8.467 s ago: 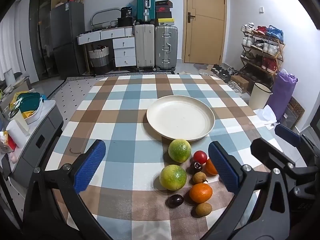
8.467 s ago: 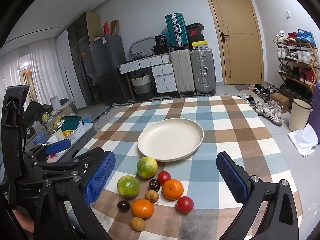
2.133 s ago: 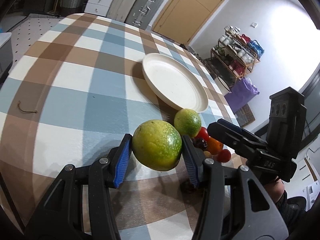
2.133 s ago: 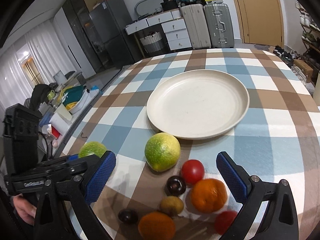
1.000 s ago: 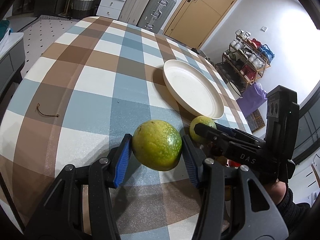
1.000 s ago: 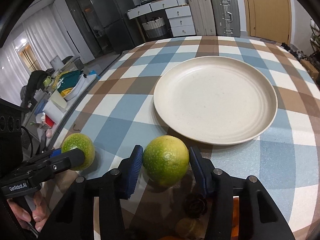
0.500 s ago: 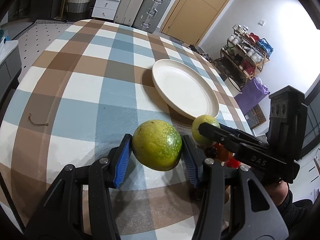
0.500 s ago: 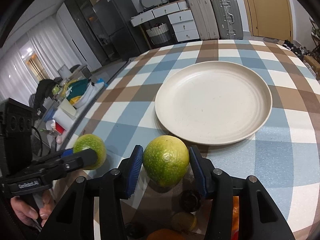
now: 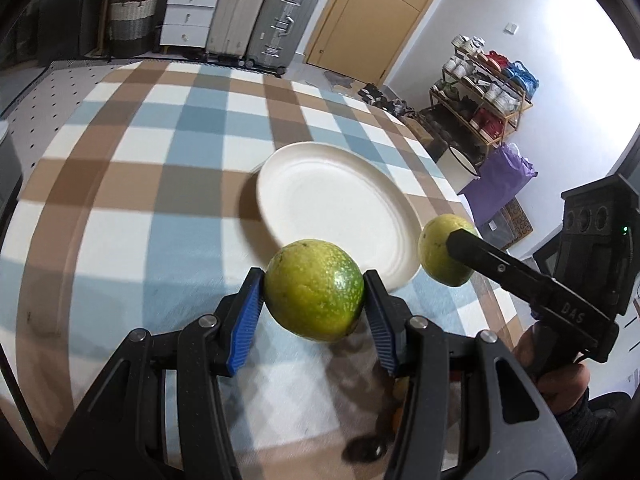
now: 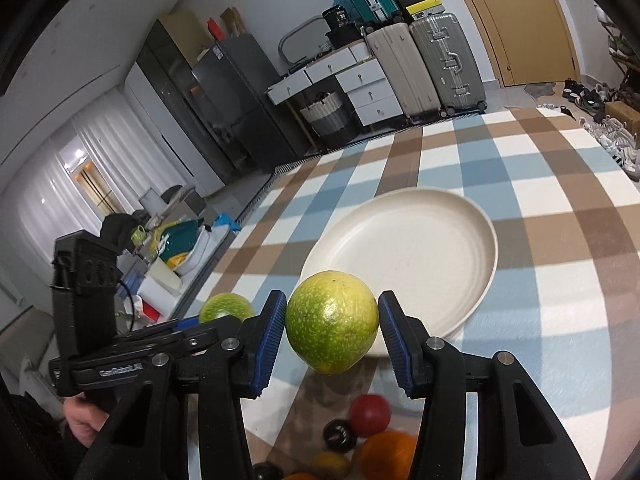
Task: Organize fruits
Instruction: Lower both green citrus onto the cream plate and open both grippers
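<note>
My left gripper (image 9: pixel 314 312) clamps one green fruit (image 9: pixel 314 290), right gripper (image 10: pixel 332 338) another (image 10: pixel 332 322). Round, firm, prob slick; pads sit mid-sides, near plate (image 10: pixel 486 260).

Suitcases (image 9: pixel 264 16) beside a white drawer unit (image 9: pixel 186 16); shoe rack (image 9: pixel 486 92) opposite.

The plate (image 10: pixel 472 216) sits on the table (image 10: pixel 560 160), 2 fruits hang side by side just before it, and more fruit (image 10: pixel 370 408) lies below them.
</note>
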Tool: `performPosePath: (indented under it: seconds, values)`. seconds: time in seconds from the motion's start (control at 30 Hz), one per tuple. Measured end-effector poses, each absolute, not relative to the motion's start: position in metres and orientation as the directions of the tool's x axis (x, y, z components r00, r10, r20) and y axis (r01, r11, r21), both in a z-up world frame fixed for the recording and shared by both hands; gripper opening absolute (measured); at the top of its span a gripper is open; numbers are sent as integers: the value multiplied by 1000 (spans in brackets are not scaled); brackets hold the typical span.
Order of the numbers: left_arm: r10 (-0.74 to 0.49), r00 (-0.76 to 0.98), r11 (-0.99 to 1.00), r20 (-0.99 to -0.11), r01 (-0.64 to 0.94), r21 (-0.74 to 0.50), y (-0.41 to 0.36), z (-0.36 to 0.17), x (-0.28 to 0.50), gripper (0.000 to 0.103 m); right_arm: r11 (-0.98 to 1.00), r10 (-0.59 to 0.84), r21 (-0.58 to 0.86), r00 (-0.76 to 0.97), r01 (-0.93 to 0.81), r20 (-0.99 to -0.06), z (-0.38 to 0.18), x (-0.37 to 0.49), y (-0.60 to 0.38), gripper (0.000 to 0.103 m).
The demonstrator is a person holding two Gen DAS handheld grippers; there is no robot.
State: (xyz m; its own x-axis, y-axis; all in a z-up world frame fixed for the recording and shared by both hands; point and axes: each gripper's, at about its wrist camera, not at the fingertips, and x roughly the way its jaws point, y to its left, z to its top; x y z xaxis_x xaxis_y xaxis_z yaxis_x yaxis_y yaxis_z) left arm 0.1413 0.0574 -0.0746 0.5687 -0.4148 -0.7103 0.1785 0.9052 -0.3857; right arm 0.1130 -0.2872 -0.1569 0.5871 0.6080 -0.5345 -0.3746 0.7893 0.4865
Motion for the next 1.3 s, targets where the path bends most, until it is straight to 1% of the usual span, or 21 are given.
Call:
performPosePath:
  seconds: [0.3,0.47,0.7,1.03,1.3]
  values:
    - [-445,546,895,-709,242,-375,22,-60,207,47,769,631,512,577,-382,-518,-140,154,-302,49]
    - [-445,535,896,-718,260,-361,8,-56,247,47,767,635,520,565,-376,-527,-138,181,-306,49]
    - [-450,488,893,-747,267,-363,-6,-74,301,47,768,630,547,547,-333,-552,-154,222,-315,49]
    - [-443,453,896,-773,260,-361,-16,-108,331,47,757,640,587,509,-288,-576,-182,261,-317,49]
    - [-426,462,904,-778,253,-345,-21,-116,337,47,749,650,599,487,-283,-583,-194,270,-311,49]
